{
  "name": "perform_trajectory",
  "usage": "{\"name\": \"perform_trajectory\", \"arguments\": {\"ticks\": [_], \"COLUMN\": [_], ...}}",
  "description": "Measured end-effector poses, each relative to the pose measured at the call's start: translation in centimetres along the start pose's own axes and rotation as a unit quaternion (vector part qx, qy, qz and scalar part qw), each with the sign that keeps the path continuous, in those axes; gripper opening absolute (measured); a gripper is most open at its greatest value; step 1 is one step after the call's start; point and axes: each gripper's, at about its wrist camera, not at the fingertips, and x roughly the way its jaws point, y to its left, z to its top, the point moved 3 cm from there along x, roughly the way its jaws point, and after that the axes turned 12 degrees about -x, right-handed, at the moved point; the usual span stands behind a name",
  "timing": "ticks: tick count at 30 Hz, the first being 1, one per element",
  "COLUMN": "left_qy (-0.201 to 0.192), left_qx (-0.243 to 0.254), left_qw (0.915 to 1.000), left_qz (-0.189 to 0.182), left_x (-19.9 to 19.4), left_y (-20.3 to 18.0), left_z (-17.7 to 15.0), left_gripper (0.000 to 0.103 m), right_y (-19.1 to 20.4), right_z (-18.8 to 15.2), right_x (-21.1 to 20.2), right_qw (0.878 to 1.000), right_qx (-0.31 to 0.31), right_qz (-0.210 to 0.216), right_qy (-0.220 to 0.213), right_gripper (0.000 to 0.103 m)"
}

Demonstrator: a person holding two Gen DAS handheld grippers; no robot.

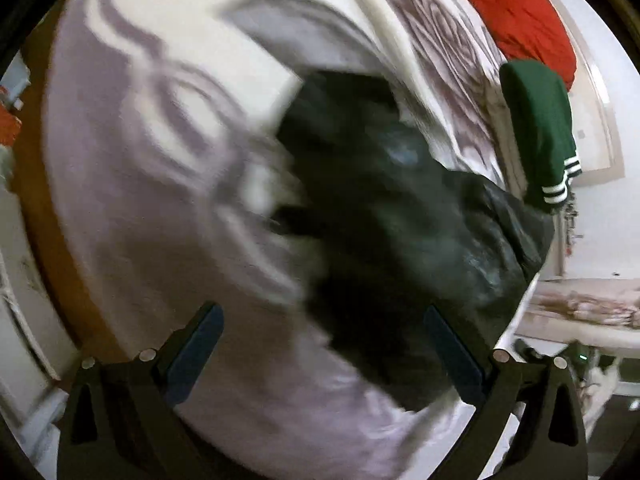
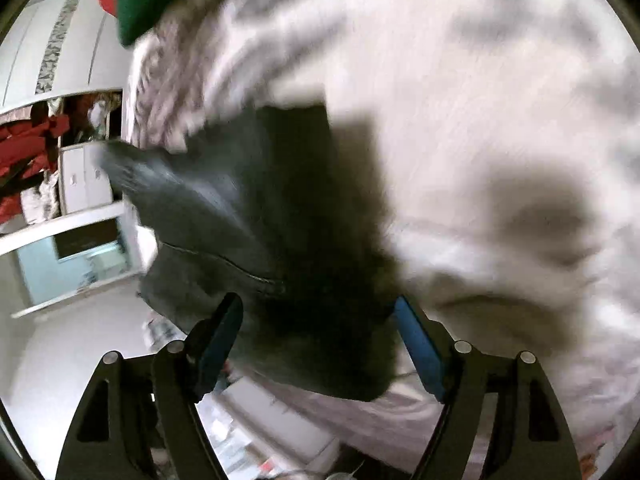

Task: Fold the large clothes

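Observation:
A black, shiny leather-like garment [image 1: 400, 208] lies crumpled on a bed covered by a white and mauve patterned blanket [image 1: 132, 184]. My left gripper [image 1: 324, 354] hovers over the garment's near end, open, its blue pads [image 1: 196, 352] wide apart and gripping nothing. In the right wrist view the same black garment [image 2: 256, 208] hangs partly over the bed's edge. My right gripper [image 2: 318, 348] stands open just above it, the dark cloth showing behind the gap between its pads [image 2: 420, 352]. Both views are blurred.
A folded green garment with white stripes [image 1: 540, 132] and a red one [image 1: 516, 20] lie at the far side of the bed. A wooden bed edge [image 1: 52, 240] runs along the left. A white wardrobe [image 2: 52, 40] and pale floor [image 2: 72, 344] lie beyond the bed.

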Motion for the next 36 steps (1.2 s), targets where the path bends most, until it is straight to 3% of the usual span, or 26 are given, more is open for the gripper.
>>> {"name": "perform_trajectory", "arguments": {"ticks": [1,3,4,5,6,7,8,10,11,12,13,14,16,19,23,27,29,32,35,36], "left_qy": [0.004,0.003,-0.001,-0.004,-0.004,-0.004,-0.007,-0.01,-0.01,-0.008,-0.004,0.006,0.017,0.013,0.022,0.039,0.042,0.053,0.059,0.058], "left_qx": [-0.007,-0.027,-0.041,-0.053,-0.065,-0.072,-0.08,-0.086,-0.091,-0.097,-0.106,-0.116,-0.122,-0.111,-0.101,-0.066,-0.048,-0.052,-0.063,-0.061], "left_qw": [1.0,0.9995,0.9991,0.9982,0.9972,0.9968,0.9958,0.9952,0.9948,0.9942,0.9932,0.9916,0.9901,0.9917,0.9926,0.9951,0.997,0.9968,0.9961,0.9963], "left_qz": [-0.003,-0.014,-0.016,-0.028,-0.037,-0.035,-0.043,-0.046,-0.044,-0.046,-0.048,-0.056,-0.068,-0.064,-0.065,-0.063,-0.045,-0.031,-0.017,-0.013], "left_x": [0.7,2.7,3.2,3.5,3.6,3.6,3.3,3.0,3.0,3.1,3.4,3.9,4.8,5.1,3.7,1.5,1.0,1.6,2.5,2.7], "left_y": [-0.5,-1.2,-1.2,-1.0,-0.8,-0.5,-0.1,0.9,1.7,2.5,3.4,4.2,4.8,4.4,3.3,2.8,3.0,3.8,4.9,4.9], "left_z": [0.0,0.7,1.2,1.4,1.6,1.7,1.7,1.6,1.6,1.7,1.9,2.0,2.2,2.1,2.0,0.9,0.3,-0.4,-0.7,-0.7], "left_gripper": [0.1,0.1,0.089,0.061,0.043,0.035,0.03,0.029,0.029,0.031,0.032,0.034,0.034,0.035,0.035,0.039,0.058,0.062,0.062,0.062], "right_y": [1.0,9.4,11.7,14.1,15.9,17.6,18.3,20.0,20.3,22.0,20.8,19.9,20.4,20.2,20.2,20.1,19.2,16.6,16.0,15.3], "right_z": [0.9,1.0,2.2,2.3,3.1,3.7,4.1,6.5,7.5,9.4,8.9,10.6,10.7,11.2,12.7,9.3,6.7,3.1,2.7,2.9], "right_x": [-1.9,-2.3,-1.9,-1.8,-1.0,0.0,1.5,4.9,6.8,9.8,10.9,14.3,15.8,17.0,16.0,8.9,7.9,10.8,14.6,16.1], "right_qw": [0.999,0.997,0.993,0.989,0.985,0.98,0.975,0.966,0.962,0.961,0.959,0.959,0.956,0.958,0.971,0.983,0.982,0.977,0.966,0.967], "right_qx": [-0.029,-0.072,-0.114,-0.144,-0.172,-0.196,-0.216,-0.244,-0.248,-0.247,-0.246,-0.241,-0.244,-0.235,-0.195,-0.161,-0.151,-0.129,-0.164,-0.148], "right_qz": [-0.008,-0.002,0.015,0.016,0.014,0.008,-0.009,-0.069,-0.098,-0.109,-0.119,-0.127,-0.143,-0.145,-0.099,-0.051,-0.06,-0.092,-0.16,-0.178], "right_qy": [-0.017,-0.018,-0.001,0.009,0.023,0.035,0.046,0.058,0.06,0.065,0.073,0.075,0.074,0.074,0.093,0.077,0.093,0.142,0.122,0.111], "right_gripper": [0.08,0.08,0.08,0.08,0.078,0.075,0.064,0.058,0.049,0.048,0.048,0.045,0.045,0.045,0.045,0.045,0.045,0.045,0.047,0.048]}}
